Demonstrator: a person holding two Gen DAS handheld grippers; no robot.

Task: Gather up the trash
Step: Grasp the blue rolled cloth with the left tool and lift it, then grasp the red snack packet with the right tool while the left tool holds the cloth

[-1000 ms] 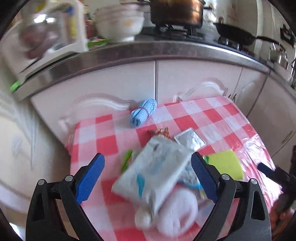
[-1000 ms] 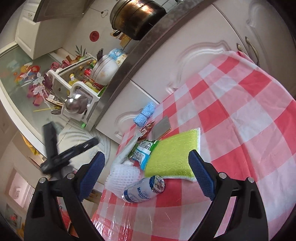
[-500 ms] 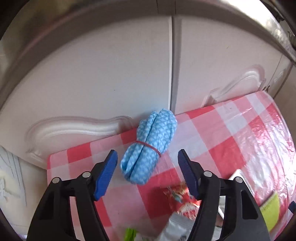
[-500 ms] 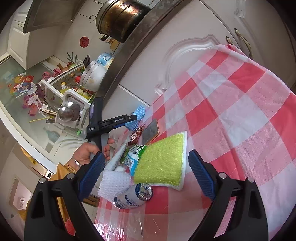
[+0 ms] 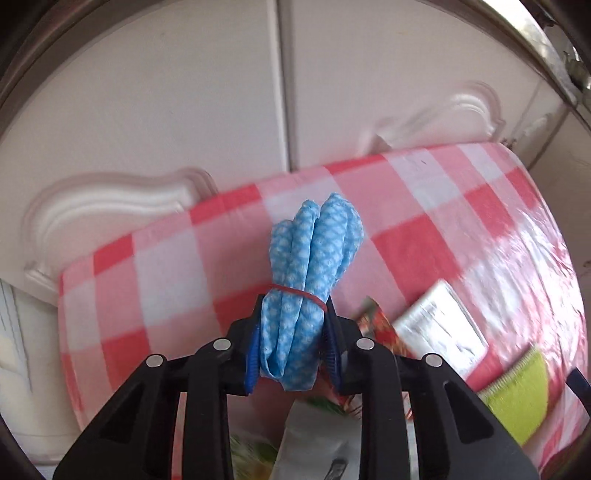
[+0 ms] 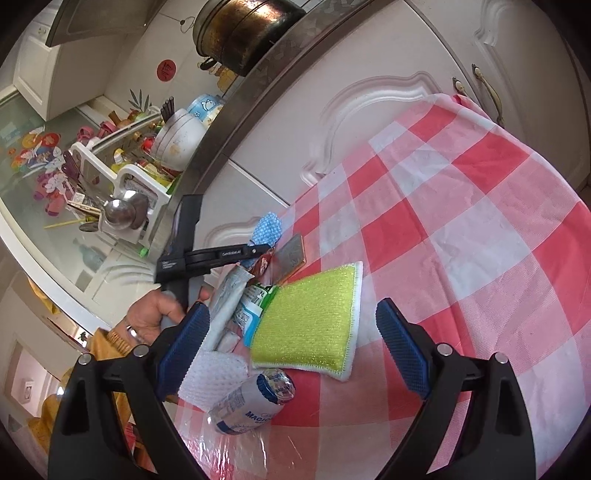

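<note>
- The room: white cabinet doors (image 5: 207, 110) rise just beyond the left gripper (image 5: 291, 347), under a steel counter edge.
- The table wears a glossy red-checked cloth (image 5: 424, 236), probably slick.
- The blue bundle (image 5: 310, 280), soft and light, sits clamped between the left gripper's pads, which have just been closing on it below its red band; good hold.
- The right gripper (image 6: 291, 354) hangs wide, empty, with the sponge (image 6: 310, 325) straight ahead.

A home kitchen. A blackened pot (image 6: 243, 29) sits on a steel-edged counter (image 6: 258, 92) above white cabinet doors (image 6: 388, 74). A dish rack (image 6: 129, 173) holds bowls, and a checked tablecloth (image 6: 480, 229) covers the table.
</note>
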